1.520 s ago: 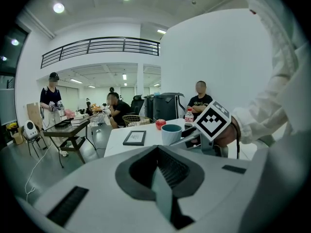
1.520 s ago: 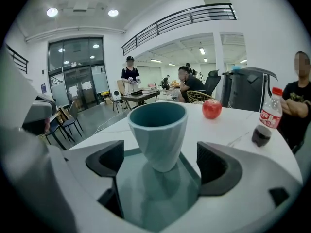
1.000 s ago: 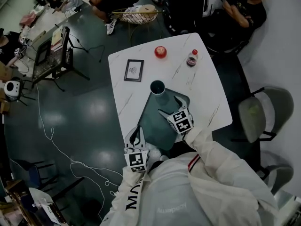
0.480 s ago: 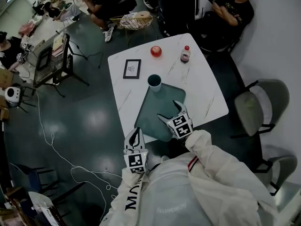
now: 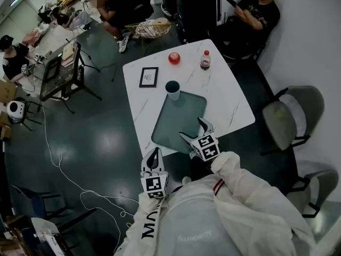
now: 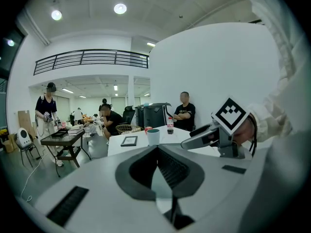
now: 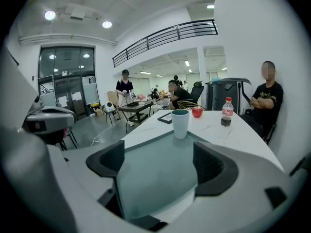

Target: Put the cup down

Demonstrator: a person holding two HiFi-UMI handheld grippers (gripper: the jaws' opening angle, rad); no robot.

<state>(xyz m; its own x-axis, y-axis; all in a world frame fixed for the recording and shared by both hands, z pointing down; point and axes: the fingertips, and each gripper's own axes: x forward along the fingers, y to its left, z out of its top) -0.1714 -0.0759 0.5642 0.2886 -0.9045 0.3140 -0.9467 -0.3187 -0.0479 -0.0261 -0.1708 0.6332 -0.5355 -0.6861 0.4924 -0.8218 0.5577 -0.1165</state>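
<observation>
1. the white cup with a teal inside (image 5: pixel 172 88) stood upright on the white marble-patterned table (image 5: pixel 233 101), at the far left corner of the flat teal mat (image 5: pixel 178 119). nothing touched it.
2. the right gripper (image 5: pixel 192 128) hovered over the near edge of the mat, well apart from the cup. its jaws were spread wide and released, with nothing between them. in the right gripper view only the mat showed in the gap, with the cup standing beyond it.
3. the left gripper (image 5: pixel 155 152) was held off the near left edge of the table, above the dark floor. its jaws were clenched together at the tips, with nothing grasped.
4. beyond the cup, a dark-framed picture (image 5: pixel 148 77) lay flat near the table's left edge.
5. a round red apple-like object (image 5: pixel 174 57) sat near the far edge. just to its right stood a small plastic bottle with a red cap and dark drink (image 5: pixel 205 61).
6. a person in a black shirt (image 5: pixel 250 12) sat by the white wall past the table.
7. a grey chair (image 5: pixel 290 116) stood to the right of the table.
</observation>
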